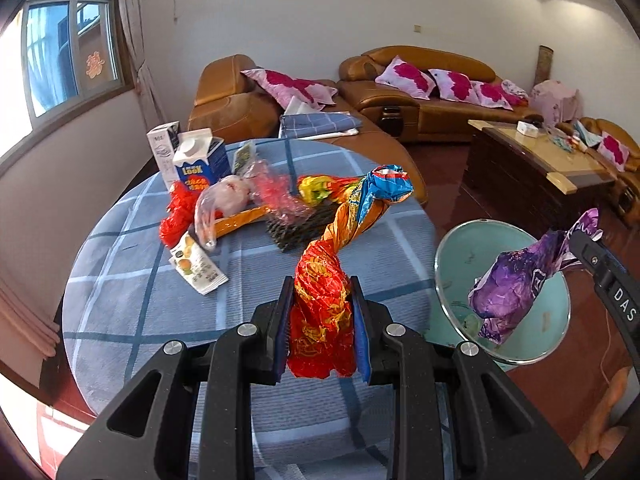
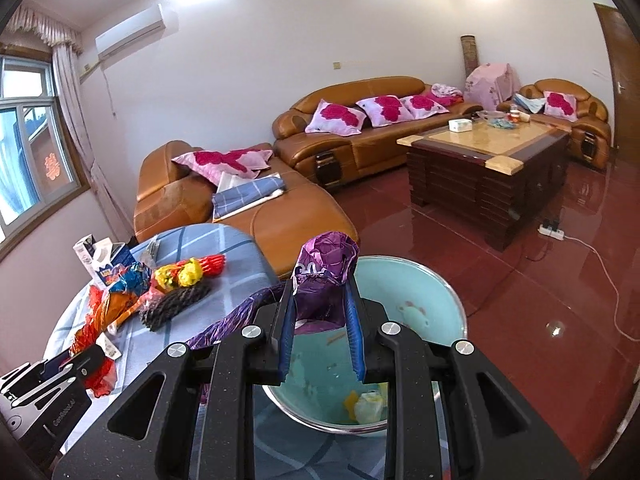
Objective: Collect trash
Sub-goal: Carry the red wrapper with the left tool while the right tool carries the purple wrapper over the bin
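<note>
Turquoise bin (image 2: 420,292), yellow and white scraps (image 2: 366,404) inside

Bin (image 1: 460,256) right of table (image 1: 132,304) (seemingly touching)

white walls (image 2: 280,20), leather sofa (image 2: 360,120), red floor (image 2: 500,280)

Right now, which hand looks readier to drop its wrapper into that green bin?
Probably the right. The right gripper holds the purple wrapper right over the green bin, while the left gripper grips the red-orange wrapper above the table.
</note>
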A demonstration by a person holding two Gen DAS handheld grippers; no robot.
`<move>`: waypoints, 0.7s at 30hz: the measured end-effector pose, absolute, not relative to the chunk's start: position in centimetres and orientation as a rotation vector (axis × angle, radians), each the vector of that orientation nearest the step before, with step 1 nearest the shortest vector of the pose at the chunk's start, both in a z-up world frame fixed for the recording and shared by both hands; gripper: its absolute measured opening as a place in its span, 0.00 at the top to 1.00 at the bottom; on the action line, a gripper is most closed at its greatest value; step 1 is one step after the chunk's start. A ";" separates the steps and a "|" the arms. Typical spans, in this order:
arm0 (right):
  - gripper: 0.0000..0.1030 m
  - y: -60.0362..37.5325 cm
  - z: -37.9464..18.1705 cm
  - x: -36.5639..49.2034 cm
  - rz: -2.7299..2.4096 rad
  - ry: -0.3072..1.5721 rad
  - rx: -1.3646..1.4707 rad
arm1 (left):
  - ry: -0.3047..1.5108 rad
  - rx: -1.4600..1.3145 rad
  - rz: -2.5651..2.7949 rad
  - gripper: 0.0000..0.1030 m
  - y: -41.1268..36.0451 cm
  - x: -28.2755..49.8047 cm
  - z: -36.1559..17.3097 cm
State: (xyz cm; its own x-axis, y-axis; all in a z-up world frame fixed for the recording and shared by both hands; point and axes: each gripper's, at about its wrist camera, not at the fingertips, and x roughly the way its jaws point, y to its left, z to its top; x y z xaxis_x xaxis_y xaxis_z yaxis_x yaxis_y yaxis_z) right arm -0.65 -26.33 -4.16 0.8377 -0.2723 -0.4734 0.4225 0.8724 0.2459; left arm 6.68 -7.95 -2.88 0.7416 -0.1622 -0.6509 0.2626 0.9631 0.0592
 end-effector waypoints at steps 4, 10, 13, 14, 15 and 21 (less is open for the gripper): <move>0.77 -27.5 -4.3 -1.1 -0.396 0.438 0.372 | 0.695 0.168 -0.250 0.75 -9.1 6.4 -2.8; 0.77 -29.3 -4.2 -1.7 -0.437 0.424 0.391 | 0.676 0.187 -0.277 0.75 -11.0 6.2 -2.2; 0.77 -30.0 -4.4 -1.9 -0.460 0.422 0.394 | 0.675 0.192 -0.287 0.75 -11.8 6.3 -2.1; 0.77 -30.2 -4.5 -1.9 -0.465 0.423 0.396 | 0.676 0.193 -0.291 0.75 -12.1 6.3 -2.1; 0.77 -30.5 -4.6 -2.0 -0.471 0.425 0.401 | 0.676 0.195 -0.296 0.75 -12.4 6.4 -2.2; 0.77 -31.5 -5.0 -1.9 -0.506 0.432 0.396 | 0.673 0.220 -0.327 0.75 -14.4 6.4 -2.4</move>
State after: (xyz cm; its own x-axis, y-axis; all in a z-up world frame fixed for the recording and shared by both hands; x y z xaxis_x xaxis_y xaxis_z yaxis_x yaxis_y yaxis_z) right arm -1.95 -31.46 -5.00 0.7896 -0.3758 -0.4852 0.5385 0.8034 0.2541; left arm 6.42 -14.40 -2.45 0.7342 -0.2247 -0.6407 0.3654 0.9261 0.0939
